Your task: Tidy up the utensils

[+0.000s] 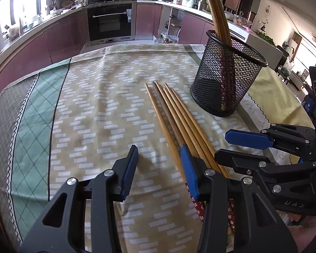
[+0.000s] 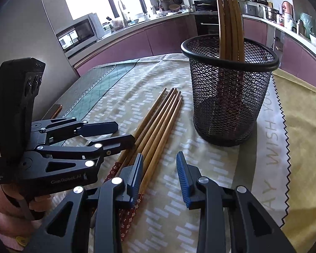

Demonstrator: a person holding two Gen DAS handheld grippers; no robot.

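Several wooden chopsticks [image 1: 172,116] [image 2: 158,122] lie side by side on the patterned tablecloth [image 1: 99,105], their red flowered ends toward me. Behind them on the right a black mesh basket [image 1: 227,80] [image 2: 229,97] stands upright with a few more chopsticks [image 1: 217,14] [image 2: 229,21] leaning inside. My left gripper [image 1: 159,154] [image 2: 125,131] is open over bare cloth, its right finger resting at the bundle's left side. My right gripper [image 2: 160,160] [image 1: 221,145] is open too, its left finger over the bundle's right edge. Neither holds anything.
A yellow cloth [image 2: 301,126] with a zigzag edge and printed letters covers the table's right part. A flat brown object [image 2: 55,109] lies near the far left table edge. A hand in a pink sleeve [image 2: 2,210] holds the left gripper. Kitchen counters and an oven stand beyond the table.
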